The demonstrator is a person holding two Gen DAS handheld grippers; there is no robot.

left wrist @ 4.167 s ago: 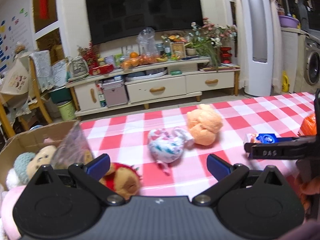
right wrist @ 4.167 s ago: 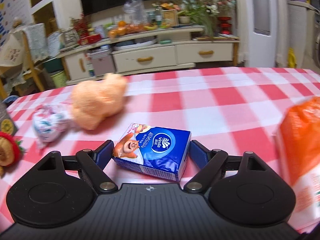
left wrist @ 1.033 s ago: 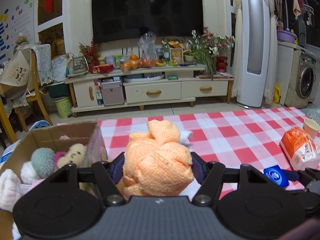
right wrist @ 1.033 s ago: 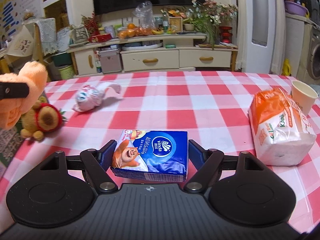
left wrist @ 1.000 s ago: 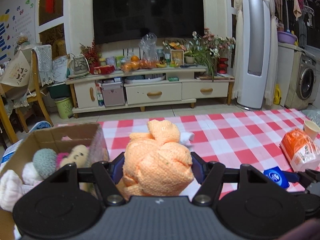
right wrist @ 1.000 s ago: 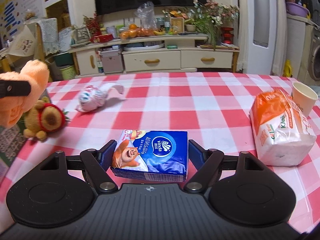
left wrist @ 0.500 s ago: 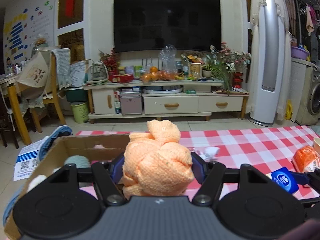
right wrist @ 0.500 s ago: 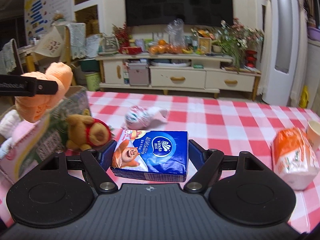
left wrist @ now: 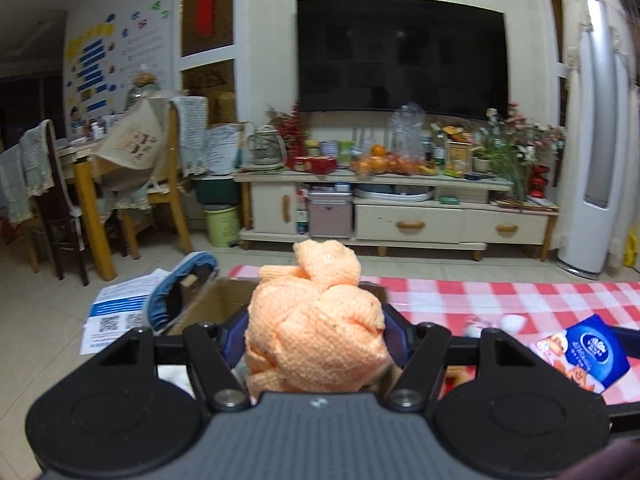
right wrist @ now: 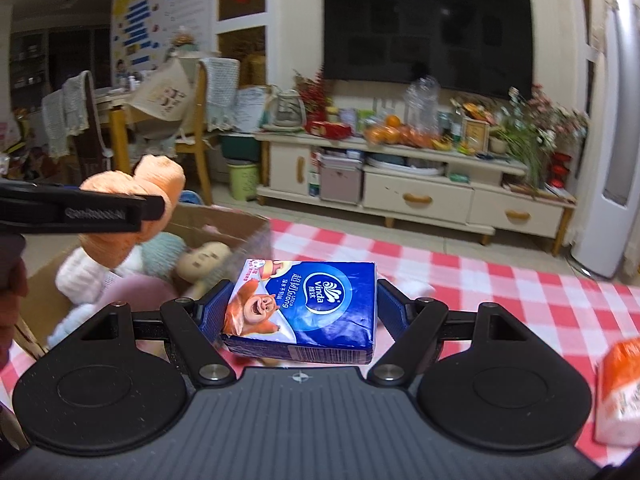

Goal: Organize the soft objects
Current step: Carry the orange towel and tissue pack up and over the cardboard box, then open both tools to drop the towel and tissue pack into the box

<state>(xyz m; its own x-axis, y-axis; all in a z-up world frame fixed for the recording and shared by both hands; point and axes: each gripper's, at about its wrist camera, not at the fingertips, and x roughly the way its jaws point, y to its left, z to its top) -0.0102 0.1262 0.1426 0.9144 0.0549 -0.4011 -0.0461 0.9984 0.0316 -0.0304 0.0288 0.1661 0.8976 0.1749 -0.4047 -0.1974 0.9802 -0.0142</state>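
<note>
the left gripper (left wrist: 316, 334) is clamped on an orange knitted plush (left wrist: 316, 332), pinched from both sides by the blue pads, and it's held up in the air right over the open cardboard box (right wrist: 224, 222). from the right wrist view the same plush can be seen sticking out past the left gripper's black finger, above the stuff already in the box: a pale teal fuzzy ball (right wrist: 162, 250), a beige doll face (right wrist: 204, 260), something white and fluffy (right wrist: 78, 274) and a pink soft thing (right wrist: 136, 290).

the right gripper (right wrist: 300, 312) is closed onto a blue vinda tissue pack (right wrist: 304, 310), squeezed between its two fingers and lifted off the red-and-white checked tablecloth (right wrist: 520, 300), just to the right of the box. an orange-and-white tissue bag (right wrist: 618, 392) is left lying on the cloth at the far right edge. something small and white (left wrist: 512, 322) is seen on the cloth beyond the pack, too blurred to identify.
</note>
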